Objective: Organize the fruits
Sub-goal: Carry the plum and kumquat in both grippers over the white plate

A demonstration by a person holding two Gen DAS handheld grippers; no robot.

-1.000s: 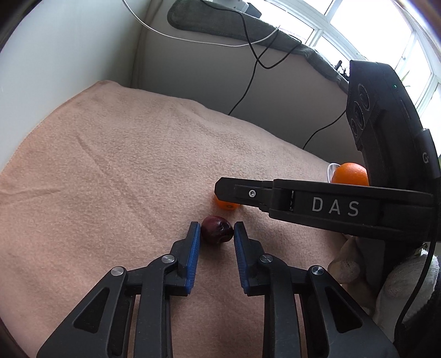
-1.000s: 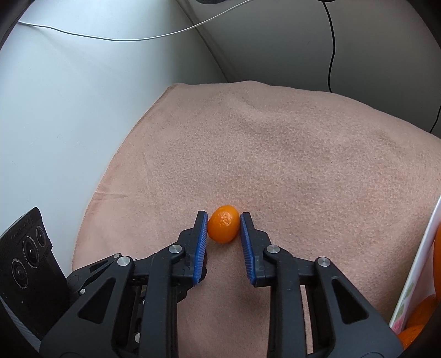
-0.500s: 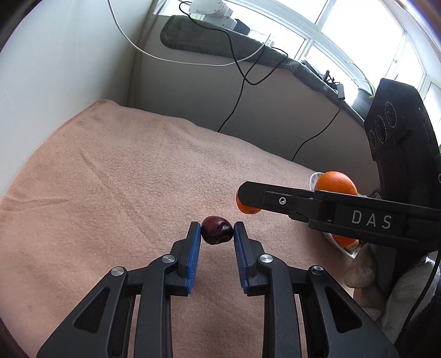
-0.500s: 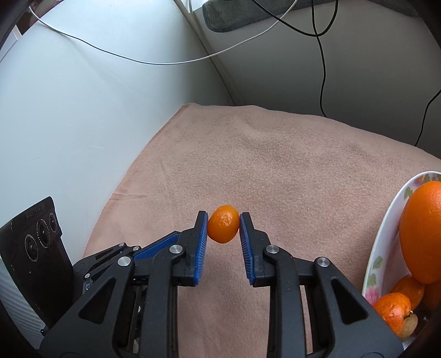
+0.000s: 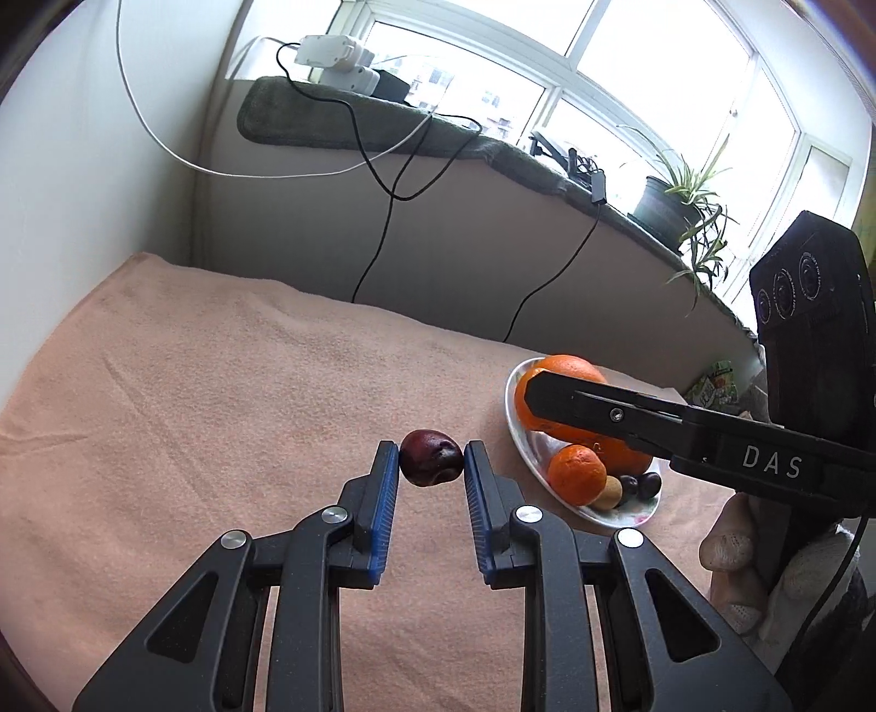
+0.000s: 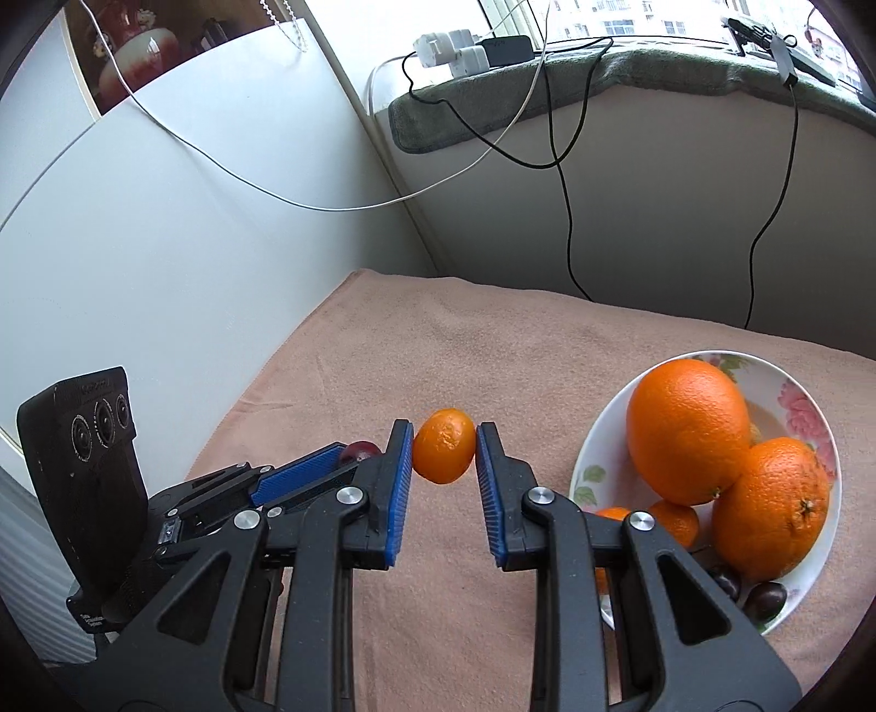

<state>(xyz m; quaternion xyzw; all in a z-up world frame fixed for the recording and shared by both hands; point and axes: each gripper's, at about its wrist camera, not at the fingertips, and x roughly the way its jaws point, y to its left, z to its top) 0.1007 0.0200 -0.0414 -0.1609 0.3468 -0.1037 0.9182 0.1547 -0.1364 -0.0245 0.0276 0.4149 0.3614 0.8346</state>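
My left gripper (image 5: 430, 463) is shut on a small dark red fruit (image 5: 430, 457), held above the peach cloth (image 5: 219, 383). My right gripper (image 6: 443, 457) is shut on a small orange fruit (image 6: 443, 453), also lifted off the cloth. To the right stands a white flowered plate (image 6: 788, 394) with two big oranges (image 6: 687, 430), smaller orange fruits and dark fruits (image 6: 766, 597). In the left wrist view the right gripper's finger (image 5: 629, 416) crosses in front of the plate (image 5: 514, 394). In the right wrist view the left gripper's blue pads (image 6: 295, 474) and its dark fruit (image 6: 358, 450) show at lower left.
A white wall (image 6: 164, 246) borders the cloth on the left. A grey ledge (image 5: 383, 235) with a green mat, power strips (image 6: 454, 46) and hanging cables runs behind. A potted plant (image 5: 673, 202) stands on the sill. A gloved hand (image 5: 733, 553) holds the right gripper.
Both grippers rose off the cloth with their fruits and swung right, so the plate of fruit came into both views. The jaws stayed shut.
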